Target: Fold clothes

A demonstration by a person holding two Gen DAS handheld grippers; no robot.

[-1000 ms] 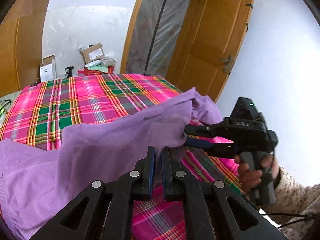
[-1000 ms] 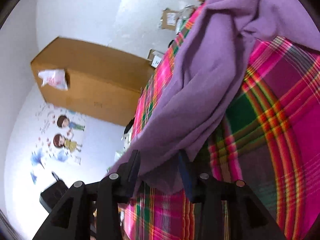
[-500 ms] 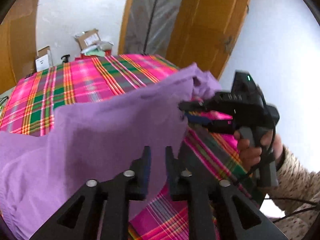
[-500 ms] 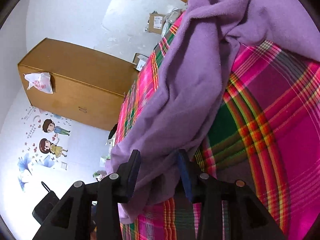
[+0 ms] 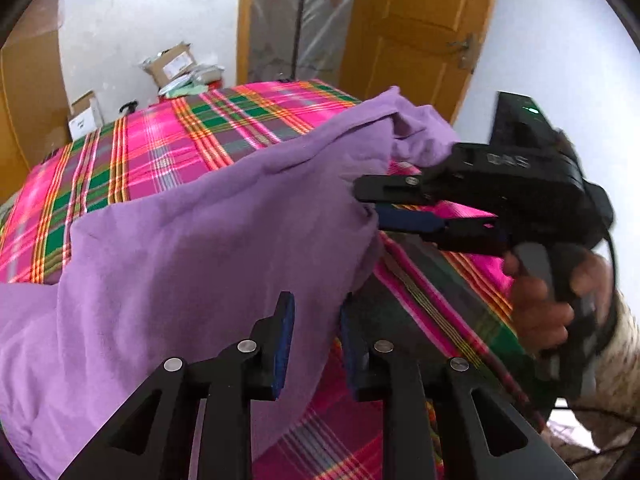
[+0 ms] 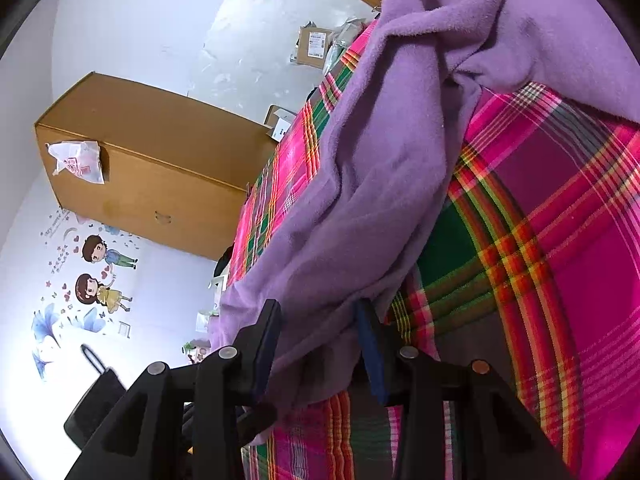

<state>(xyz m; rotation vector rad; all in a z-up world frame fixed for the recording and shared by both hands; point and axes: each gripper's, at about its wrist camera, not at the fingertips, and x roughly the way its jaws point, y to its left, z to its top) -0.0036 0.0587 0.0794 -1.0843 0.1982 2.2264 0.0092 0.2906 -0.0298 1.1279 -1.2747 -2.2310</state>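
Both grippers, left gripper [image 5: 316,320] and right gripper [image 6: 320,328], jaws pinching purple fleece garment [image 5: 192,248] hem lifted off plaid table [image 5: 168,148]; probably carry toward 12 o'clock, level.

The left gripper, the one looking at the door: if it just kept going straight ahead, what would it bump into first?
The purple garment: cloth already lies between the left gripper's fingers. Beyond that fold lies the plaid tablecloth, though depth is hard to judge in this fisheye view.
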